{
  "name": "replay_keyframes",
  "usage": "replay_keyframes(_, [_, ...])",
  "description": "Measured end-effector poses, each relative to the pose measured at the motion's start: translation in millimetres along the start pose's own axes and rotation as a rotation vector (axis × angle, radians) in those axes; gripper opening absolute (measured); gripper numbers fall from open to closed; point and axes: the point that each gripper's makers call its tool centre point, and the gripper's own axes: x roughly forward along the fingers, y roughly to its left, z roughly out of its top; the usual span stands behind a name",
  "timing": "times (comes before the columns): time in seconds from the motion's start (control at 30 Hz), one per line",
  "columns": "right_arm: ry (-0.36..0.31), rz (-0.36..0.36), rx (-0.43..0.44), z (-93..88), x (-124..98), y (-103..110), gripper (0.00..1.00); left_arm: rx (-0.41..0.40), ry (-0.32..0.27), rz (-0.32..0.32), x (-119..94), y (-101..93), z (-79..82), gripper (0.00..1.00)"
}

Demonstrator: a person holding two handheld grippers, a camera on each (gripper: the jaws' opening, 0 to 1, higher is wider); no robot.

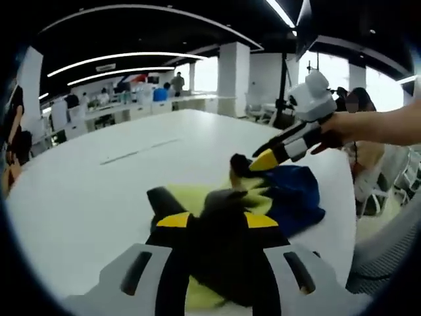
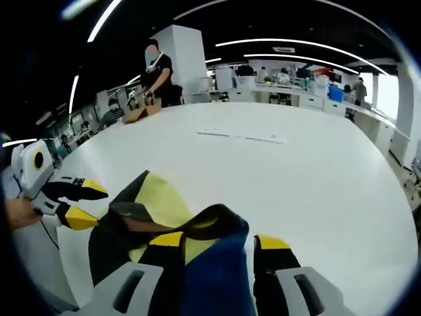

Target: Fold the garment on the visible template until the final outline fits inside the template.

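Note:
A yellow, black and blue garment (image 1: pixel 289 194) lies bunched on the white table (image 1: pixel 99 191). In the left gripper view my own jaws stand apart at the bottom, with a dark fold of the garment between and just past them; my left gripper (image 1: pixel 217 220) is open. My right gripper (image 1: pixel 253 160) comes in from the right, held by a hand, shut on a raised black edge of the garment. In the right gripper view blue and black cloth (image 2: pixel 217 263) fills the gap between my right gripper's (image 2: pixel 218 240) jaws. The left gripper (image 2: pixel 89 203) is at the left, its yellow tips apart, beside the garment's black edge.
A thin marking (image 2: pixel 243 136) lies on the table (image 2: pixel 316 184) farther out. A person (image 2: pixel 156 69) stands at the far table edge by a cardboard box (image 2: pixel 141 113). An office chair (image 1: pixel 388 257) is by the table's edge. Desks and people fill the background.

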Motion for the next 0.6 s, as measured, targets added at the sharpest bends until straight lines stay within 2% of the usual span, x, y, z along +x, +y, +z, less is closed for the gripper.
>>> replay_keyframes(0.07, [0.011,-0.009,0.0,-2.2,3,-3,0.35,0.056,0.029,0.035,5,4.4,-2.9,0.24])
replay_keyframes(0.13, [0.02,-0.015,0.008,-4.1,4,-6,0.34,0.075,0.05,0.064,8,9.0,-5.0,0.24])
replay_keyframes(0.3, [0.03,-0.021,0.033,-6.1,5,-9,0.28,0.033,0.062,0.073,18,18.3,-8.2,0.19])
replay_keyframes(0.37, [0.032,-0.022,0.037,-6.4,5,-9,0.22,0.026,0.072,0.068,21,18.6,-10.2,0.15])
replay_keyframes(0.43, [0.04,-0.021,0.049,-8.1,5,-9,0.15,0.007,0.106,0.069,21,20.9,-14.4,0.1])
replay_keyframes(0.57, [0.056,-0.04,0.032,-11.1,1,-12,0.0,-0.038,0.096,0.078,19,26.5,-12.3,0.01])
replay_keyframes(0.6, [0.058,-0.043,0.026,-11.4,-1,-13,0.0,-0.043,0.098,0.078,20,28.1,-13.0,0.0])
